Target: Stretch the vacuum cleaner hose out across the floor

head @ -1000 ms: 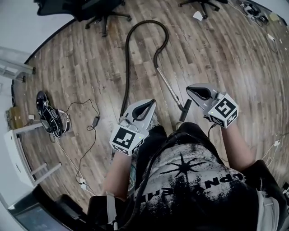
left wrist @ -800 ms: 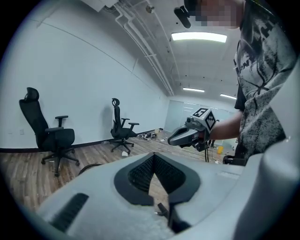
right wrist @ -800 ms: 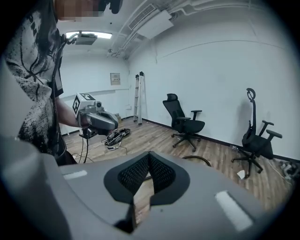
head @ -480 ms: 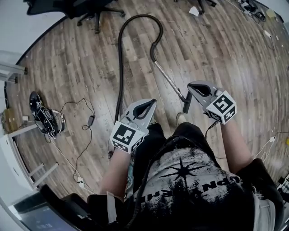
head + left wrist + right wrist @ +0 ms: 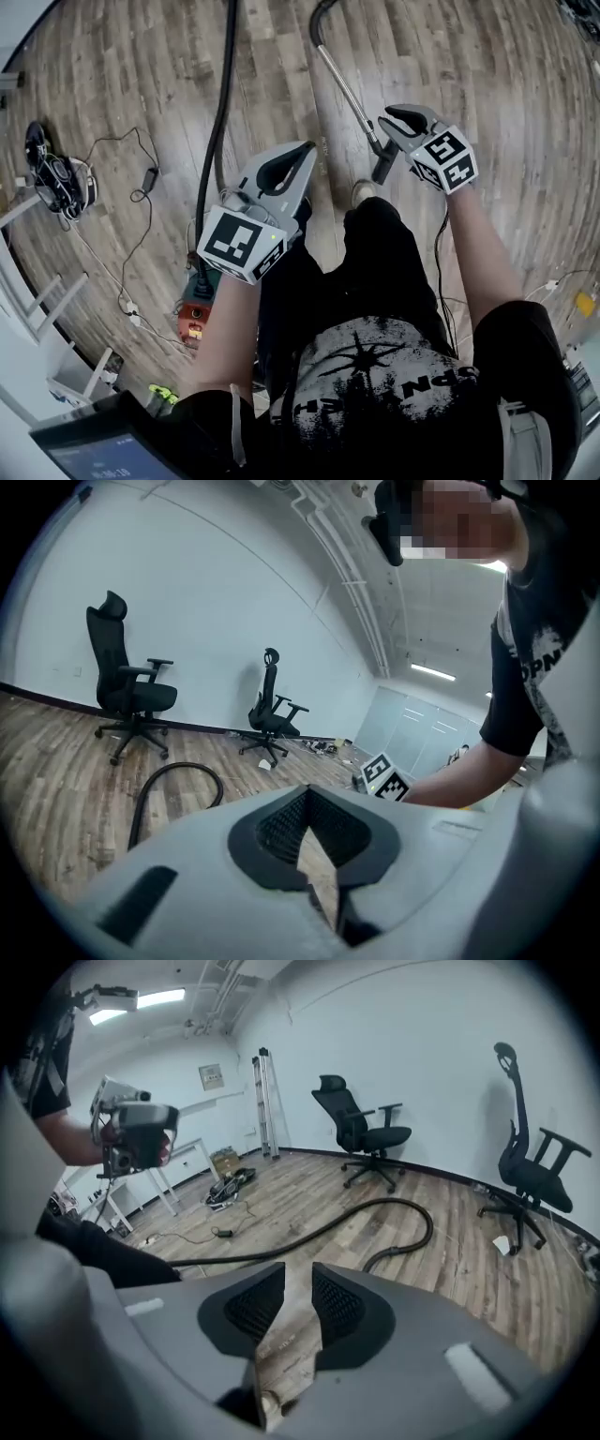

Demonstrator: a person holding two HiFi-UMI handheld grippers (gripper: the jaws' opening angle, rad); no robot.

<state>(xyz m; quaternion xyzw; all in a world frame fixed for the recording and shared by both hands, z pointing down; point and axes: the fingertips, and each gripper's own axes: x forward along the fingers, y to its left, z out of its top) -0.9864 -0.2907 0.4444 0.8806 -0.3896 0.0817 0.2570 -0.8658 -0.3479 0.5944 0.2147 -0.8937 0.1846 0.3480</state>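
The black vacuum hose (image 5: 217, 122) runs down the wood floor to the red vacuum body (image 5: 192, 319). Its far end bends into a metal wand (image 5: 347, 89) with a black handle (image 5: 382, 167). My left gripper (image 5: 302, 152) hangs to the right of the hose, shut and empty. My right gripper (image 5: 389, 117) hovers beside the wand's handle; its jaws are opening, with only floor showing between them. In the right gripper view (image 5: 298, 1288) the hose (image 5: 309, 1232) curves away ahead. The left gripper view (image 5: 305, 794) shows the hose loop (image 5: 178, 775) beyond the closed jaws.
A heap of gear and thin cables (image 5: 56, 178) lies at the left by white frame legs (image 5: 37, 309). Two office chairs (image 5: 361, 1138) (image 5: 530, 1162) stand by the far wall, a ladder (image 5: 267, 1101) further along it. The person's legs fill the floor below the grippers.
The head view has swung down and back: the hose loop has left the top edge and the vacuum body has come into view. Both grippers sit higher in the frame.
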